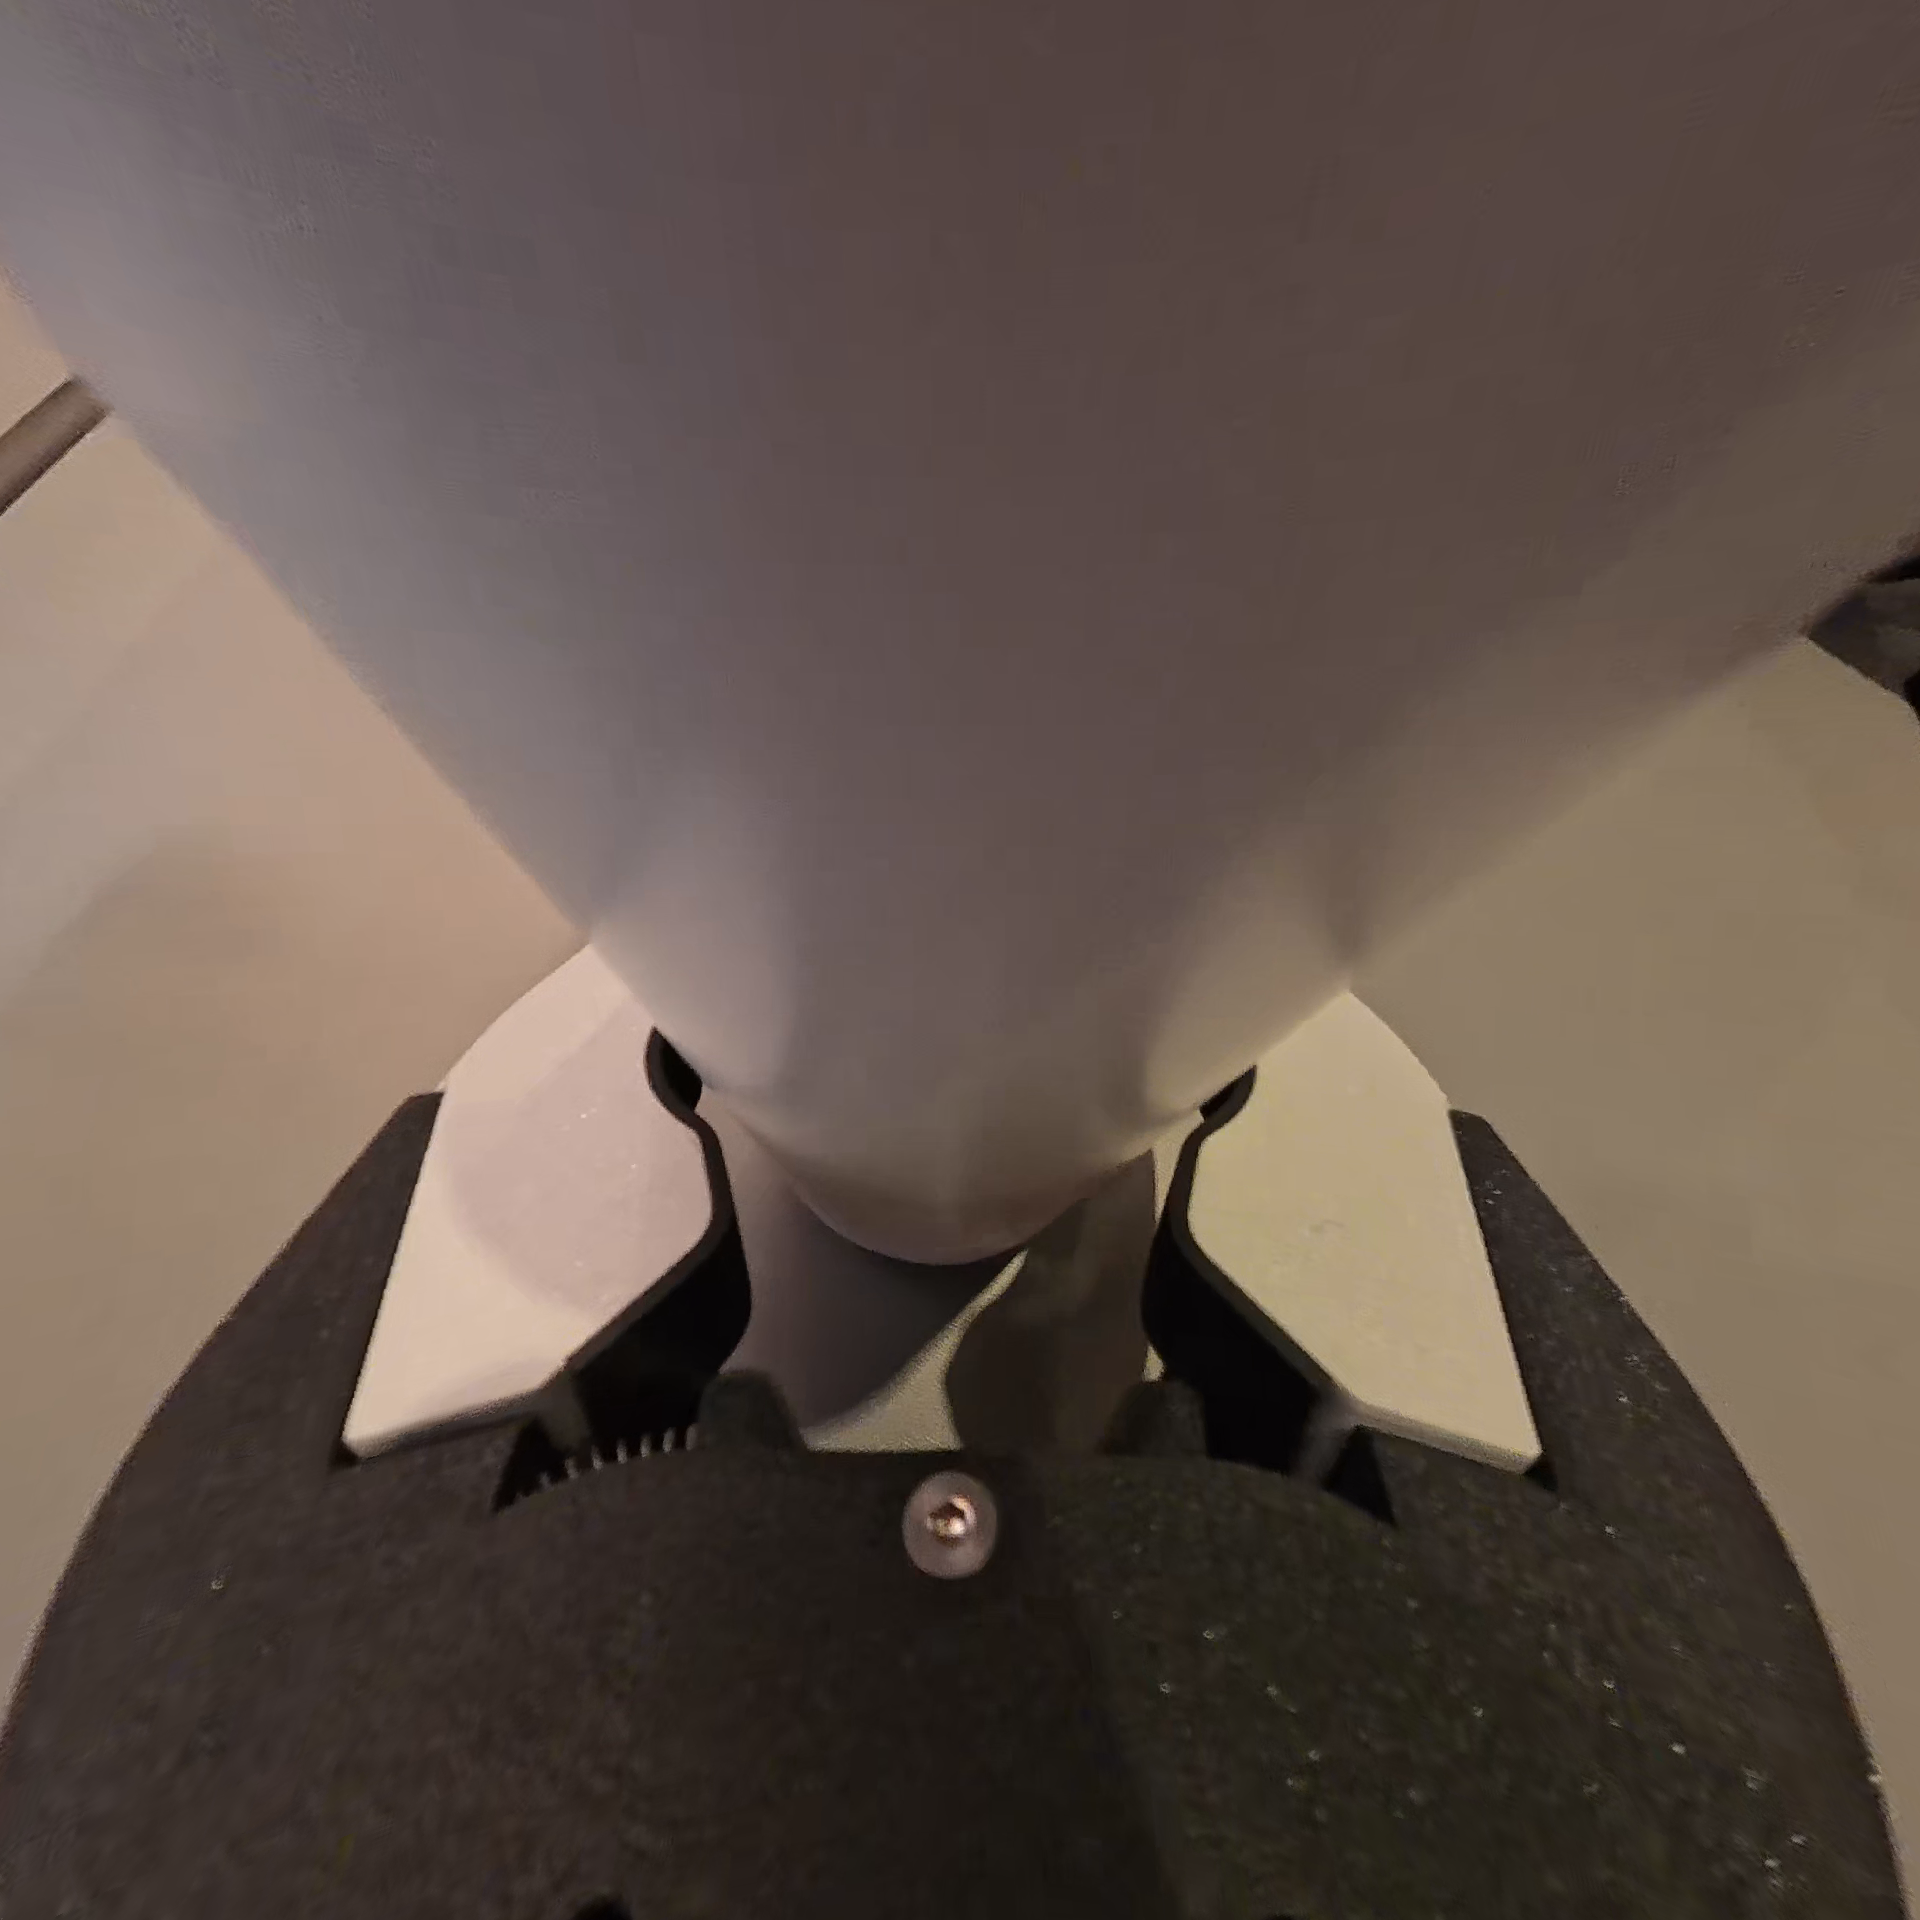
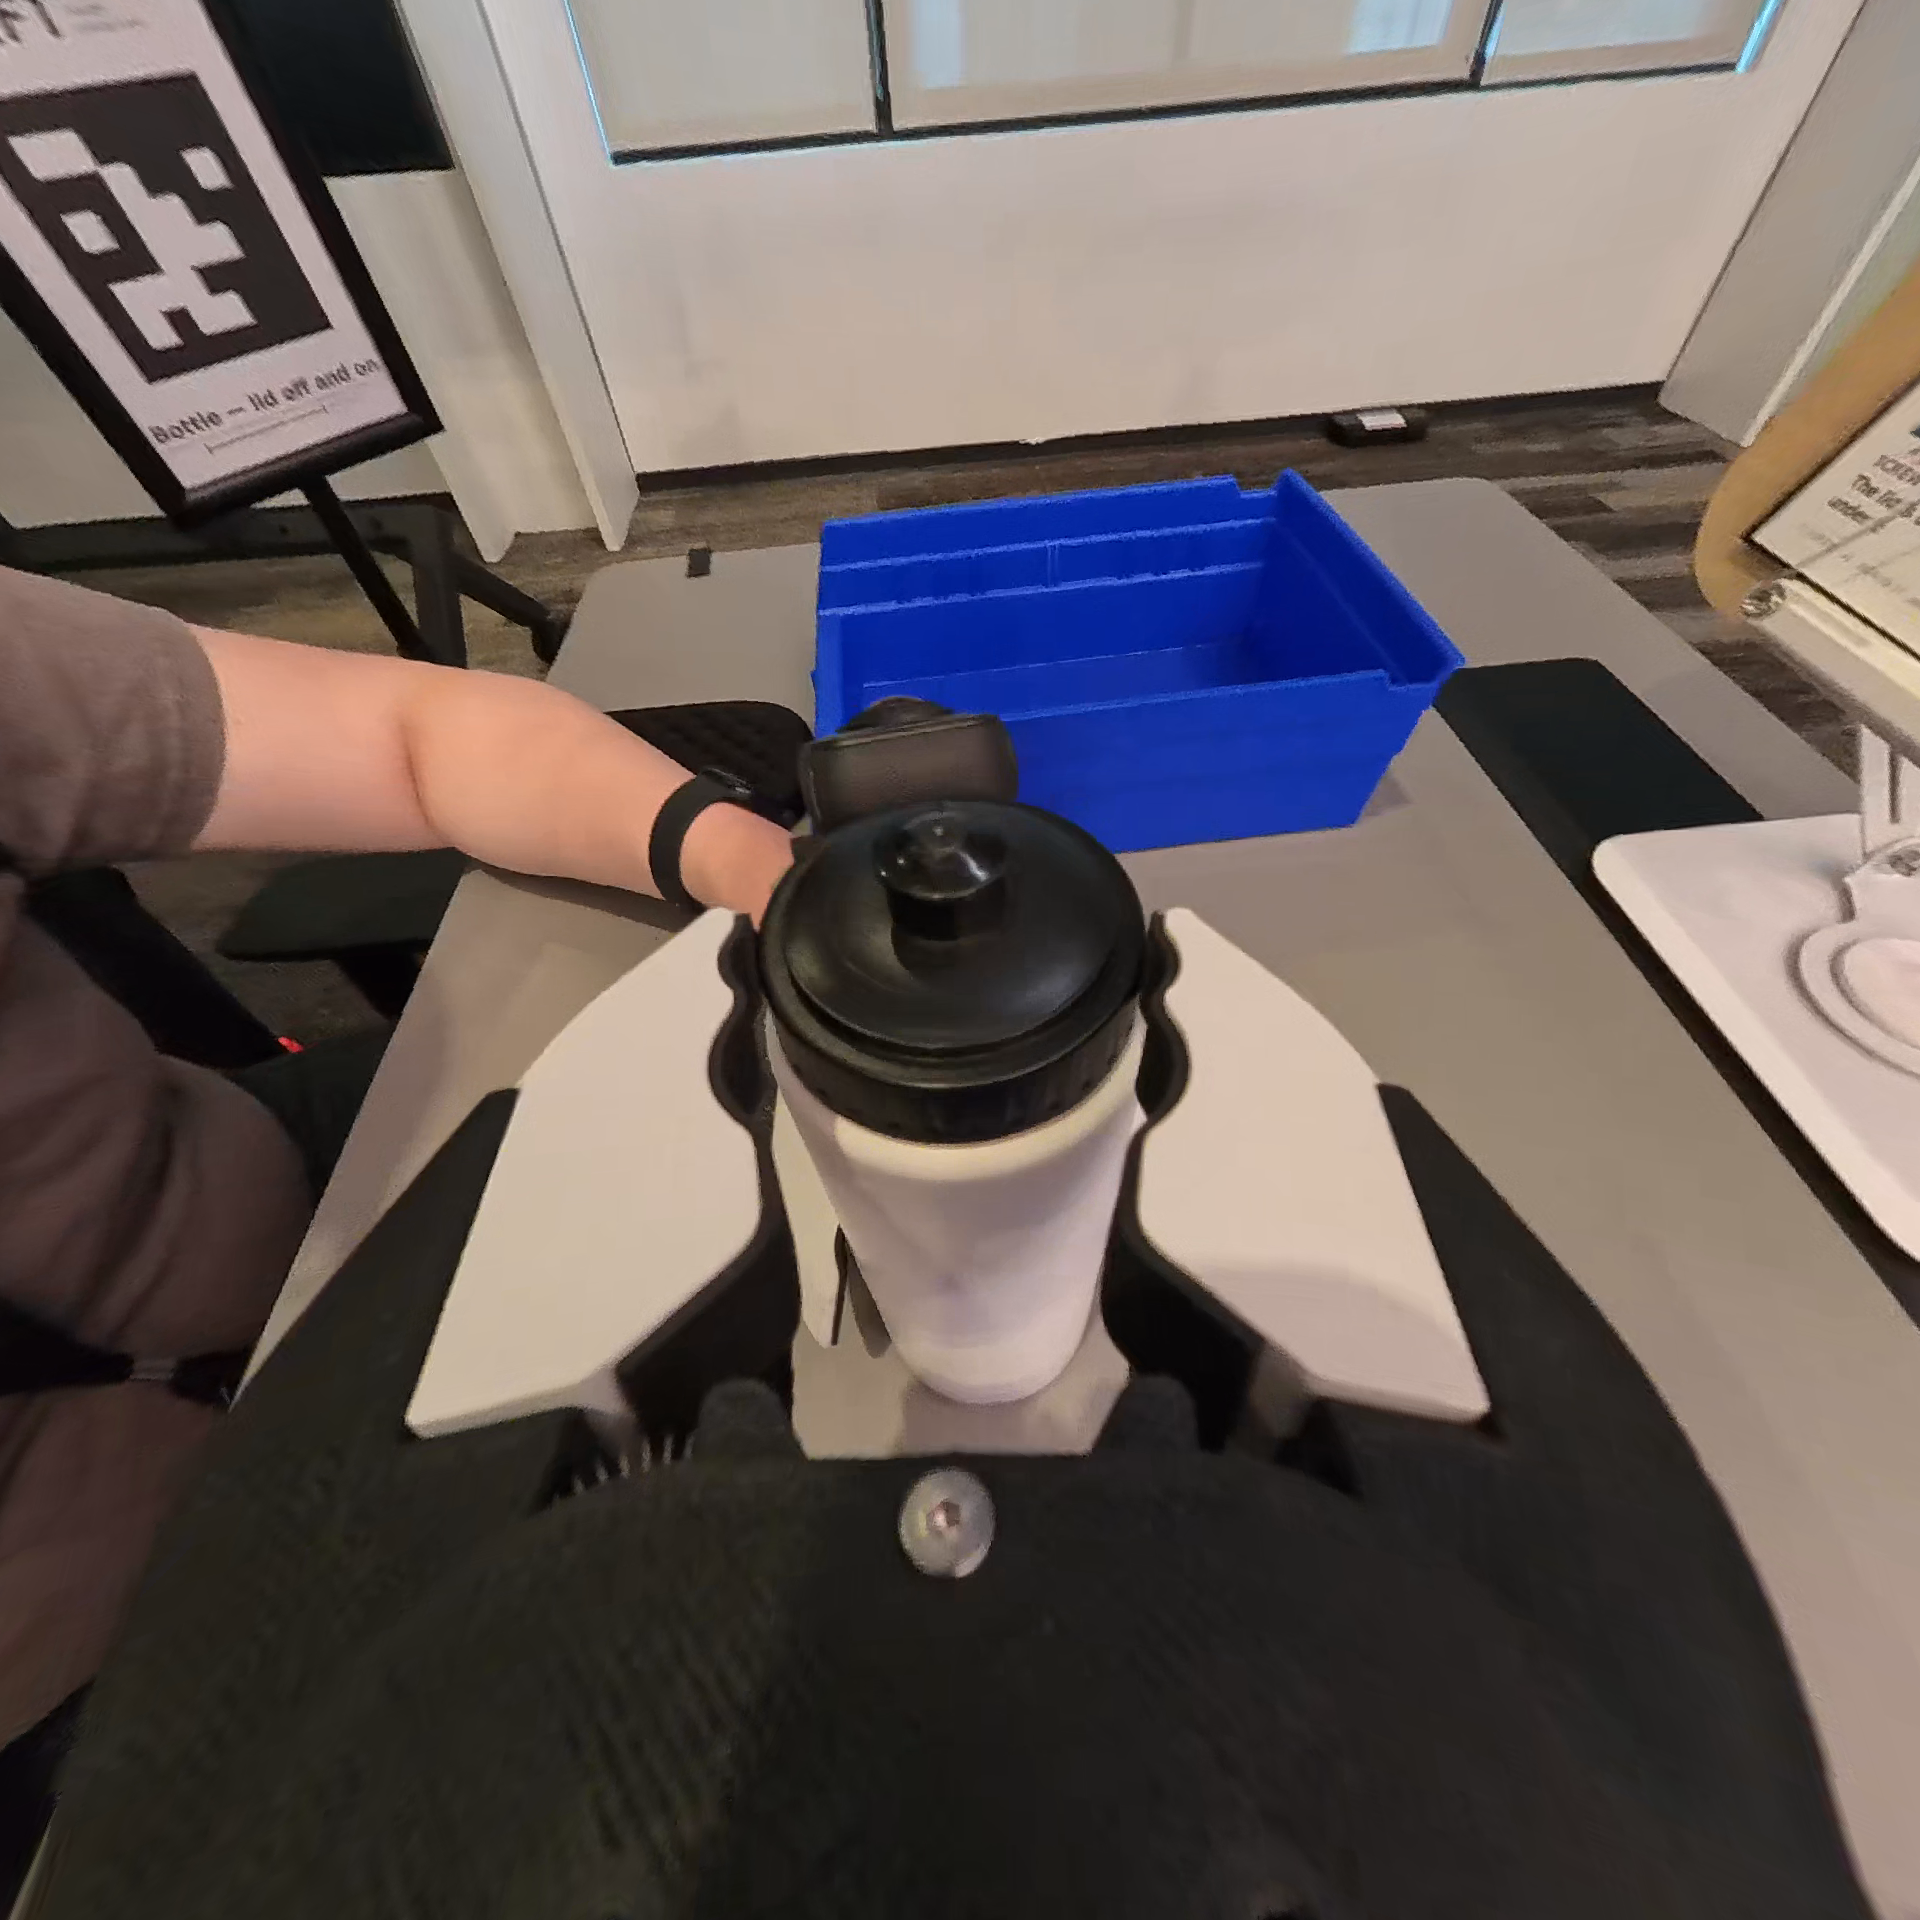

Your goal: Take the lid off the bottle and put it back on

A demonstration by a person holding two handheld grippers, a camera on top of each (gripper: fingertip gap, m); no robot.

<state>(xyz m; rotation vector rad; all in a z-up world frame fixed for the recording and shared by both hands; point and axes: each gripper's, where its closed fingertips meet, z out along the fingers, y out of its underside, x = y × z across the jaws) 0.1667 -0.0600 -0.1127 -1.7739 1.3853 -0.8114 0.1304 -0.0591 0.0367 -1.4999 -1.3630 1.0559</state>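
Pinched low on its white plastic body by the left gripper (image 1: 951, 1153), the bottle (image 2: 966, 1236) stands on the grey worktop (image 2: 1351, 935) while the right gripper (image 2: 951, 997) closes its jaws around the black screw lid (image 2: 951, 966), which sits on, apparently not yet removed.

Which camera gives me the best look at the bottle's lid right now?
The right wrist view: the black lid sits on the white bottle, whole and sharp, between the right gripper's fingers. The left wrist view shows only the bottle's white body close up, no lid.
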